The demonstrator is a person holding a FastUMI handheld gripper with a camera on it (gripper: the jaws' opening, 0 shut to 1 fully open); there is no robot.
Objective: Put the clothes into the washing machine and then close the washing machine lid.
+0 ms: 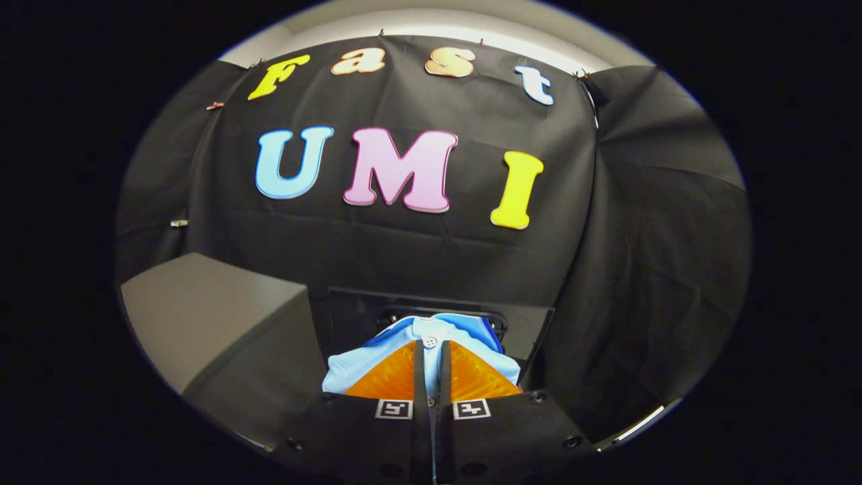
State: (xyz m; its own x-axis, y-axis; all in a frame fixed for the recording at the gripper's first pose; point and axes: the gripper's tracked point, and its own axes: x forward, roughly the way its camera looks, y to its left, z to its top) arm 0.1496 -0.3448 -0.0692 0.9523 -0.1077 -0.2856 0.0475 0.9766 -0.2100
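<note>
My gripper (431,350) is shut on a light blue shirt (357,367) with a darker blue collar and a white button placket. The cloth is pinched between the two fingers (394,377) and bunches out to both sides and ahead of them. Just beyond the shirt stands the washing machine's dark raised lid (525,323), with the opening hidden under the cloth.
A grey box-like surface (209,310) sits to the left of the machine. Black cloth walls close the booth behind and to the right. A pale strip (640,424) of an edge shows low on the right.
</note>
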